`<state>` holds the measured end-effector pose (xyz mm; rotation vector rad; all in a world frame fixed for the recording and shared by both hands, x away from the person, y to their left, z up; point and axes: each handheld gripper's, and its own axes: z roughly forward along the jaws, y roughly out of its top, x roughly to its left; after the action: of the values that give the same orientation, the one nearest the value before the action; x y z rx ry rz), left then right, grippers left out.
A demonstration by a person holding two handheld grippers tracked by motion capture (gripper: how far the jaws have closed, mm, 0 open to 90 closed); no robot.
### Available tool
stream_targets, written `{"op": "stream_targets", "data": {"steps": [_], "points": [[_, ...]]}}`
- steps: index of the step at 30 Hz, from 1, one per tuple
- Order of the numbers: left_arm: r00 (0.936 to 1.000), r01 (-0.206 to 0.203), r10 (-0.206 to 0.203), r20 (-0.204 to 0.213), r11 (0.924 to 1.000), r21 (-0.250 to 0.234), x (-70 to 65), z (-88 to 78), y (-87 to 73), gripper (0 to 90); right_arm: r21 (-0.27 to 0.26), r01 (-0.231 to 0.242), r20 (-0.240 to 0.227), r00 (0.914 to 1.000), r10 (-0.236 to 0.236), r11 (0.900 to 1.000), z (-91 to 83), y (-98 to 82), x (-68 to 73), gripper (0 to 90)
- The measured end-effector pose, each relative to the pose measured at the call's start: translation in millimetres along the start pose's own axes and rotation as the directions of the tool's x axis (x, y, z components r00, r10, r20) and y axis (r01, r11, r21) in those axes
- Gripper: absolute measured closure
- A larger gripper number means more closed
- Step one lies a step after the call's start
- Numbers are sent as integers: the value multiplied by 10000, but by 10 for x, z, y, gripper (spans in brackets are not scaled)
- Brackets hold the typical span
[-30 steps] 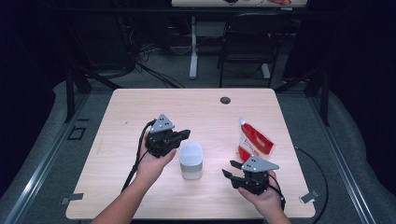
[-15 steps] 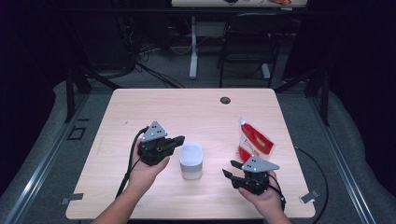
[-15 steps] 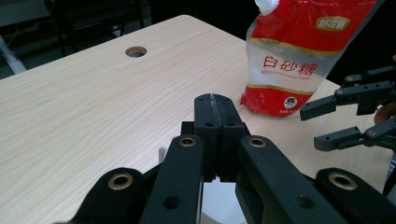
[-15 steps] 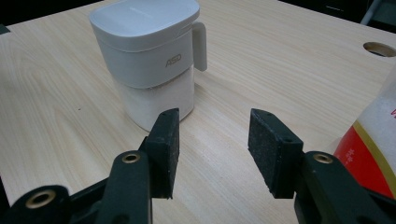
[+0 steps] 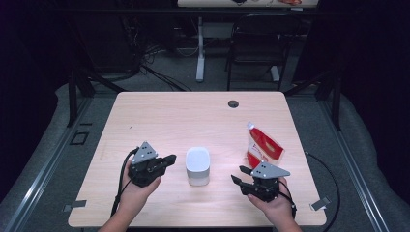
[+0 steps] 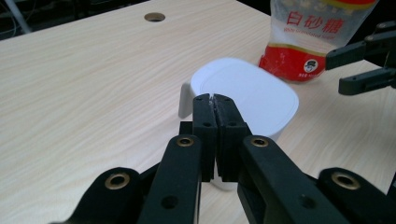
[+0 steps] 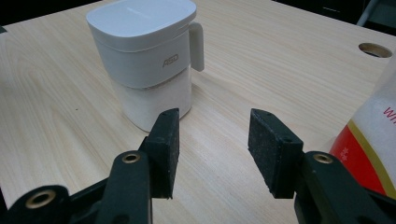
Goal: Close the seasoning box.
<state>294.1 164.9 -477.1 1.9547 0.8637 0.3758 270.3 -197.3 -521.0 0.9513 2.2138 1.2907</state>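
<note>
— Wooden table (image 5: 159, 116); what's readable?
— "ASD" on the white lidded container (image 7: 144, 60) mid-table; "白砂糖" on the red-and-clear bag (image 6: 317, 37) beside it.
— Grippers?
— Left gripper (image 6: 215, 100) jaws pressed together, empty; right gripper (image 7: 212, 140) wide apart, holding nothing.

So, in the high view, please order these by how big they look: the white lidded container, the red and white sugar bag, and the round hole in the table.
1. Sugar bag and white container: these look nearly alike in size, so I do not rank them.
2. Round hole: clearly the smallest, though it lies farther from the camera.
</note>
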Motion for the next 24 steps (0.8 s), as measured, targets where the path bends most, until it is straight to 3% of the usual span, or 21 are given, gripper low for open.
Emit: {"op": "stream_targets", "data": {"steps": [10, 24], "points": [[9990, 281, -270, -346, 9991, 307, 101, -1, -322, 863, 31, -2, 24, 10000, 2, 10000, 16, -8, 5, 535], [9963, 650, -639, -573, 9977, 177, 223, 53, -499, 764, 413, 403, 163, 9990, -410, 9983, 78, -58, 25, 523]]}}
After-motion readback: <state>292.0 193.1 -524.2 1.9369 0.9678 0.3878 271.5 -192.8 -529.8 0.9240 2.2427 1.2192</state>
